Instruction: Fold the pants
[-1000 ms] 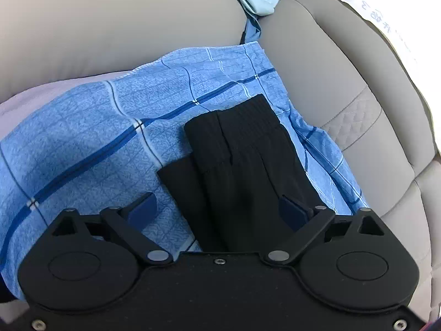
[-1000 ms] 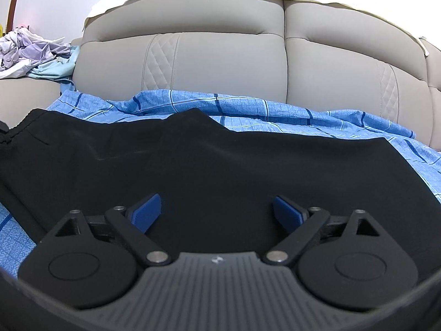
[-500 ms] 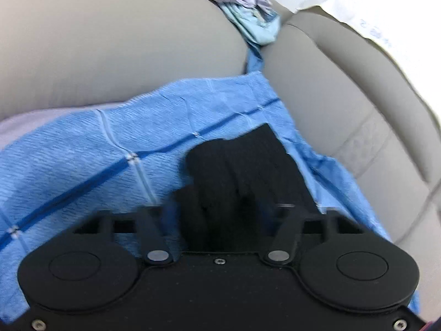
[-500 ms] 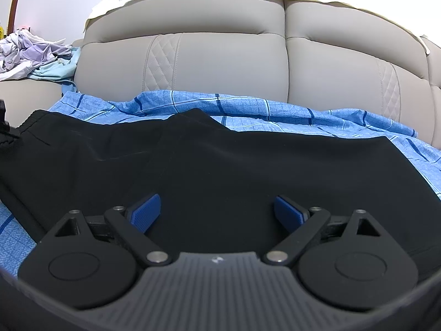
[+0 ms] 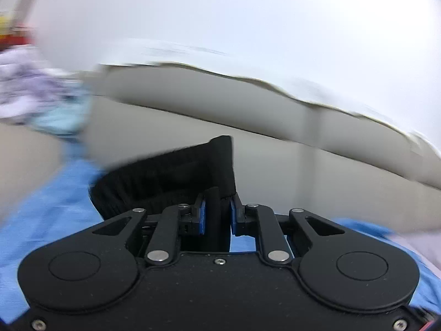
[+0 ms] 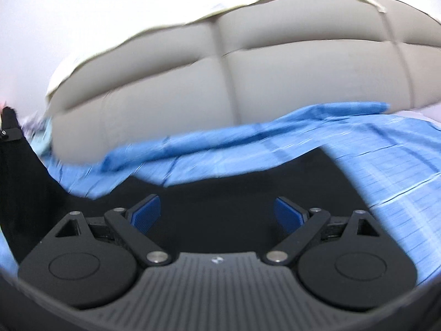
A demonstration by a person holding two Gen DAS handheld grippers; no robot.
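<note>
The black pants (image 5: 165,176) lie on a blue checked sheet (image 5: 49,198) spread over a sofa. My left gripper (image 5: 217,207) is closing, its blue pads pressing a fold of the ribbed waistband, which is lifted off the sheet. In the right wrist view the pants (image 6: 220,193) stretch across under my right gripper (image 6: 217,212) and rise steeply at the left edge. The right gripper's blue pads stand wide open just above the fabric, with nothing pinched between them. Both views are blurred by motion.
The grey sofa backrest (image 6: 193,91) runs behind the sheet (image 6: 358,143), with a white wall above. A pile of pale clothes (image 5: 33,93) sits at the far left on the sofa arm. A white cloth covers the top of the backrest (image 5: 303,93).
The left gripper went from wide open to closed on the waistband, then rose and rolled, lifting it. The right gripper stayed open and shifted, its view now tilted.
</note>
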